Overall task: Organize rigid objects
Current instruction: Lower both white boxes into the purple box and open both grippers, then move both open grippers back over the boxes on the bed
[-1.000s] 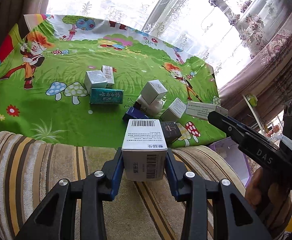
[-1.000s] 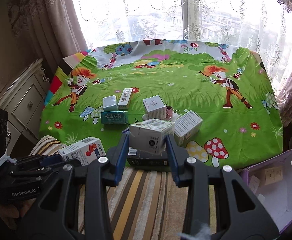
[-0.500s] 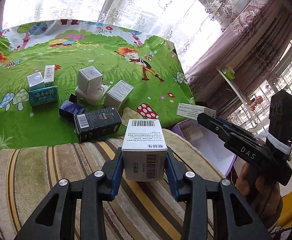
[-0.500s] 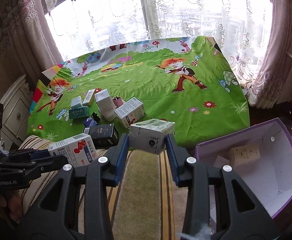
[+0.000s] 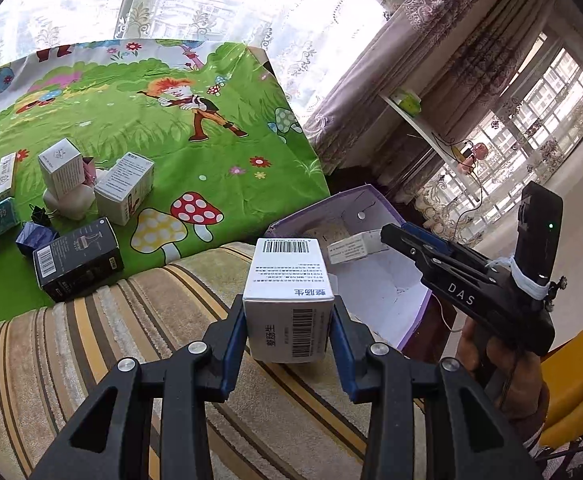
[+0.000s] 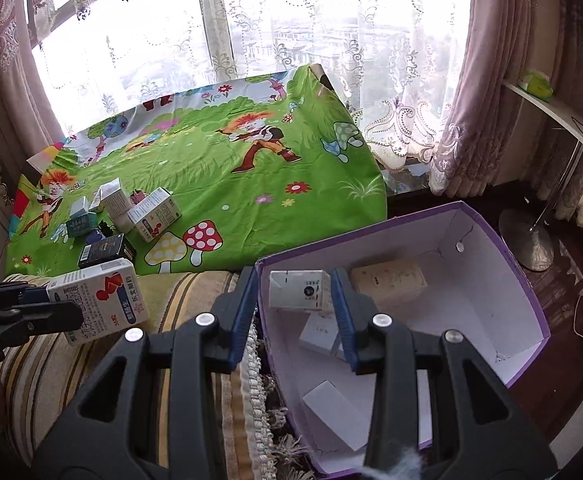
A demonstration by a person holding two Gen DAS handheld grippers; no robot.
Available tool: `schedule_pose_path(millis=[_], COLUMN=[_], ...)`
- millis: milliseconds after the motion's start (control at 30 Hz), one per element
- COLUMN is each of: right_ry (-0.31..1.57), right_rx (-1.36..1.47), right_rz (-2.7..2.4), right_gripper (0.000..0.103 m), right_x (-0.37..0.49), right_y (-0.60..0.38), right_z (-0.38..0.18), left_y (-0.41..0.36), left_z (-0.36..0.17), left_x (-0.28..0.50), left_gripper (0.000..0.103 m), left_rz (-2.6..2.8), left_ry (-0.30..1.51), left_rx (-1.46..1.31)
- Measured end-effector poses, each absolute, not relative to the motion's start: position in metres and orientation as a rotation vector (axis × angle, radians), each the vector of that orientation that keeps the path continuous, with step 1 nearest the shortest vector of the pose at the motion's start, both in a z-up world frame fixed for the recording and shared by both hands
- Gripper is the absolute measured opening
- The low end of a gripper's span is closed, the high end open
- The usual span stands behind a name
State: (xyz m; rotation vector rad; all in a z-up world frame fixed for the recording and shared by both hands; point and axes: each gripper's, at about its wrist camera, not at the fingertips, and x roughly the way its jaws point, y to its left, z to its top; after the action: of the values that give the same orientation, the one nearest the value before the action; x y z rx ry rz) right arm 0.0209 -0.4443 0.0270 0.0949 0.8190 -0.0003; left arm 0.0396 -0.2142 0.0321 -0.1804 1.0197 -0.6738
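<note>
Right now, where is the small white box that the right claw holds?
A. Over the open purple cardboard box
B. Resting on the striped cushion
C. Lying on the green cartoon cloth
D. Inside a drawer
A: in the right wrist view the right claw holds the small white box over the white inside of the open purple cardboard box.

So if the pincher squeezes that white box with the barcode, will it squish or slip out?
Probably neither. The white box looks like stiff card: its flat sides keep sharp corners where the left gripper clamps them. It's likely light, since it sits level held only by its near end. Its smooth card could slide if the grip loosened.
</note>
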Motion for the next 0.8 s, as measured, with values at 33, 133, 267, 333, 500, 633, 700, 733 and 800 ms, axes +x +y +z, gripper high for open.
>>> schedule_pose_path(millis=[33, 133, 267, 333, 500, 633, 700, 733, 800], right_ry=[0.819, 0.826, 0.838, 0.848, 0.818, 0.874, 0.853, 0.840, 0.815], right_rx=[0.091, 0.111, 0.130, 0.138, 0.122, 0.042, 0.005, -0.015, -0.059], right_rz=[-0.020, -0.060, -0.103, -0.128, -0.187, -0.225, -0.206, -0.187, -0.119], right_gripper=[0.042, 0.042, 0.042, 0.044, 0.075, 0.078, 0.078, 0.078, 0.082], right_x=[0.019, 0.014, 0.009, 0.008, 0.001, 0.005, 0.002, 0.001, -0.001], right_y=[-0.451, -0.469, -0.489, -0.497, -0.504, -0.495, -0.485, -0.478, -0.462], right_z=[0.026, 0.023, 0.020, 0.021, 0.035, 0.052, 0.071, 0.083, 0.108], left_y=[-0.221, -0.240, -0.267, -0.278, -0.277, -0.251, -0.230, -0.218, -0.191], left_z=[0.032, 0.032, 0.033, 0.033, 0.034, 0.034, 0.036, 0.038, 0.043], left_x=[0.040, 0.039, 0.036, 0.035, 0.035, 0.043, 0.048, 0.051, 0.053], left_gripper=[0.040, 0.040, 0.041, 0.049, 0.066, 0.067, 0.067, 0.067, 0.067], left_rz=[-0.686, -0.727, -0.802, -0.829, -0.823, -0.775, -0.733, -0.706, -0.640], left_ry=[1.025, 1.035, 1.045, 1.058, 1.058, 1.067, 1.053, 1.042, 1.003], left_rx=[-0.172, -0.152, -0.122, -0.107, -0.119, -0.206, -0.259, -0.285, -0.315])
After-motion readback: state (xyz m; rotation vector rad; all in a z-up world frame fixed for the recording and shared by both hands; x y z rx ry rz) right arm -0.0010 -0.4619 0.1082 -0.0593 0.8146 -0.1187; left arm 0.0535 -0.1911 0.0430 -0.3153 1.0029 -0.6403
